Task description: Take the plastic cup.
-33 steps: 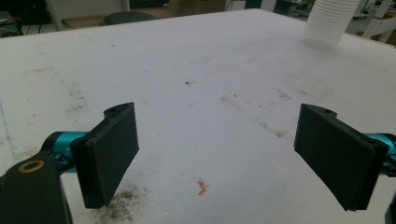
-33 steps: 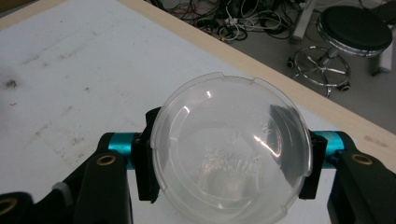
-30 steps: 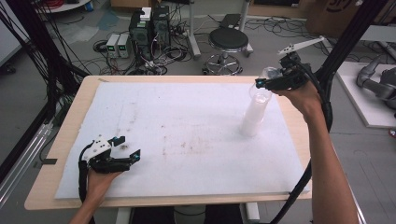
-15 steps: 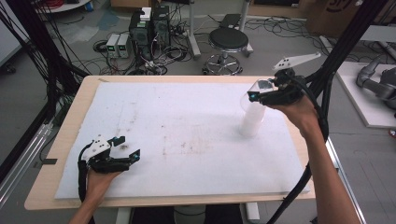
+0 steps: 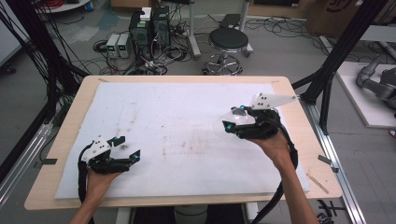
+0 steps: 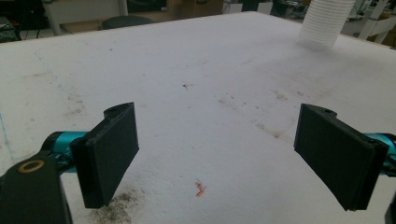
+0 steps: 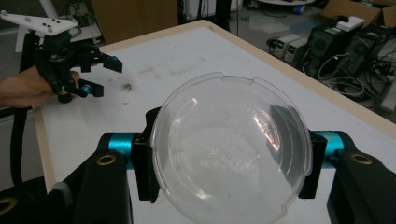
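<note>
Lower left of the high view: left hand-held gripper low over the white sheet on the counter, jaws spread wide, nothing between them. Its own view shows dirt smudges and a small orange fleck on the sheet between the jaws; a stack of white ribbed cups stands upper right of that frame.

Right of centre in the high view: right hand-held gripper raised above the sheet, jaws closed on a clear plastic dome lid, gripped at its two opposite edges, broad face toward the right gripper camera.
</note>
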The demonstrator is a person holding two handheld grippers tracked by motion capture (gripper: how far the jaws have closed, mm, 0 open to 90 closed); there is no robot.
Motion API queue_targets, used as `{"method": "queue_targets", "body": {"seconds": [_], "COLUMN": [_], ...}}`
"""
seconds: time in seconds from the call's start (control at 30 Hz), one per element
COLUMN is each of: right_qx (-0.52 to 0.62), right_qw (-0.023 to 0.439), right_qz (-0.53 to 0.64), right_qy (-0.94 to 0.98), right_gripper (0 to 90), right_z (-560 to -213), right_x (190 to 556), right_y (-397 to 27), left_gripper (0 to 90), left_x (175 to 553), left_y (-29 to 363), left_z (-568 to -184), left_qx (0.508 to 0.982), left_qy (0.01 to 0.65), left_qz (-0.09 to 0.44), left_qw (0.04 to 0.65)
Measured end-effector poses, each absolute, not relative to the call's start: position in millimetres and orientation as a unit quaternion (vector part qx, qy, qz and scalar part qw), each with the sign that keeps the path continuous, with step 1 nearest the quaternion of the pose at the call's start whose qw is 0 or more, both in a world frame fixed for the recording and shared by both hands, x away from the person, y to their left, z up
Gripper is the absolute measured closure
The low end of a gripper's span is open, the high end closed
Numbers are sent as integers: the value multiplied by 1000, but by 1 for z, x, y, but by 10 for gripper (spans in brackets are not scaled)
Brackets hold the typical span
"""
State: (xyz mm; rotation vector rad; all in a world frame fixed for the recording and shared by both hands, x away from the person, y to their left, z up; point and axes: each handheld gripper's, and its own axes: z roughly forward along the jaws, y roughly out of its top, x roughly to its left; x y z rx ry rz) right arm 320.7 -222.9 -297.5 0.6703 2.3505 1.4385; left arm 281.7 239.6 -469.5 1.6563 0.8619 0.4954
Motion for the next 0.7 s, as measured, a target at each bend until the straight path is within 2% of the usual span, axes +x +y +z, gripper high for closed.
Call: {"method": "queue_targets", "body": {"seconds": [0.37, 0.7], "right_qx": [207, 203], "right_qw": [130, 128], "right_qz": [580, 596], "right_qy": [777, 766], "right_gripper": [408, 409], "right_z": [-360, -371], "right_x": [306, 304], "right_y": [-215, -212], "left_gripper": [136, 136], "left_x": [282, 282], "left_y": [241, 241], "left_z": [-470, -470], "left_qx": [703, 702], "left_qy": [366, 370], "left_qz": [207, 204], "left_qw": [573, 574]}}
